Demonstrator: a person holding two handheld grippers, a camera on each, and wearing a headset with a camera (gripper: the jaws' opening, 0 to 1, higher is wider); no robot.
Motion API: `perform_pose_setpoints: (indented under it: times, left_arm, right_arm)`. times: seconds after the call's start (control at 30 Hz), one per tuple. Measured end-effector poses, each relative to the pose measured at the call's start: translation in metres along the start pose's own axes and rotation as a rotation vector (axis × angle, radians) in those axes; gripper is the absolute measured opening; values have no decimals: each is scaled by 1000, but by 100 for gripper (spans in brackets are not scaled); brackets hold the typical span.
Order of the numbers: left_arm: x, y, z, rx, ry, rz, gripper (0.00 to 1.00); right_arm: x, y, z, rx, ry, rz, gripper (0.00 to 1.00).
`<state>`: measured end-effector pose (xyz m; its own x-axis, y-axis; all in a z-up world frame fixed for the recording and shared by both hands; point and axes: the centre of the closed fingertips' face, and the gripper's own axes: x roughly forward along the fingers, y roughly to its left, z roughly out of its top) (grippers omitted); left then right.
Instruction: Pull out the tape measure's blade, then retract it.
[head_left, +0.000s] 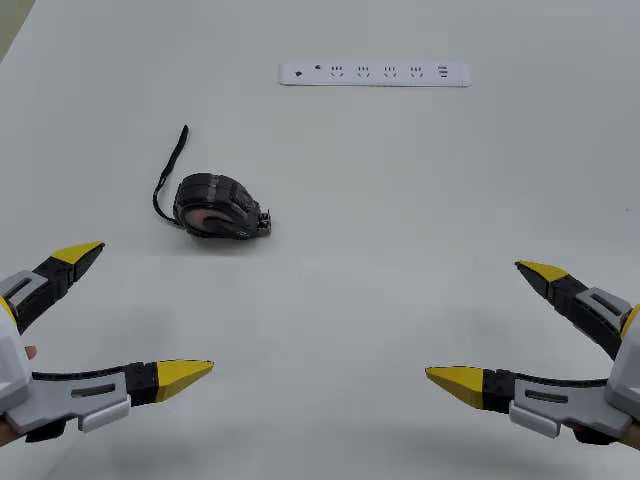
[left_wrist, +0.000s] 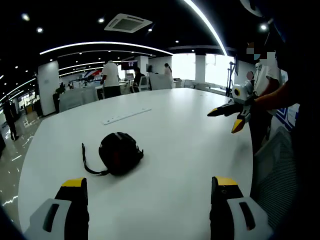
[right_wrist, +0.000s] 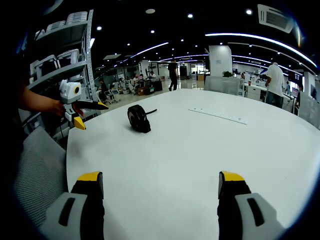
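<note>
Head view: your yellow-tipped left tongs (head_left: 155, 306) and right tongs (head_left: 473, 318) are both spread wide, holding nothing. Black rubber-cased tape measure (head_left: 220, 207) lies on the white worktop (head_left: 400, 230) ahead of the left, well apart from both. I'd clamp its case with the left, then nip the blade hook (head_left: 265, 222) squarely with the right.
</note>
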<state>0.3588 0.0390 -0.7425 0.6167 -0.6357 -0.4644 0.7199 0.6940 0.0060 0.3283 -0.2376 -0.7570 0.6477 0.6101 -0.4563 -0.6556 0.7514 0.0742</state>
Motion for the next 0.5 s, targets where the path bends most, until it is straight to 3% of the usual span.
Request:
perform_pose_setpoints:
  times: [0.5]
  left_arm:
    - [2,3,2,-17,-5,2,100]
  right_arm:
    - [1,-1,1,-11,1,6,97]
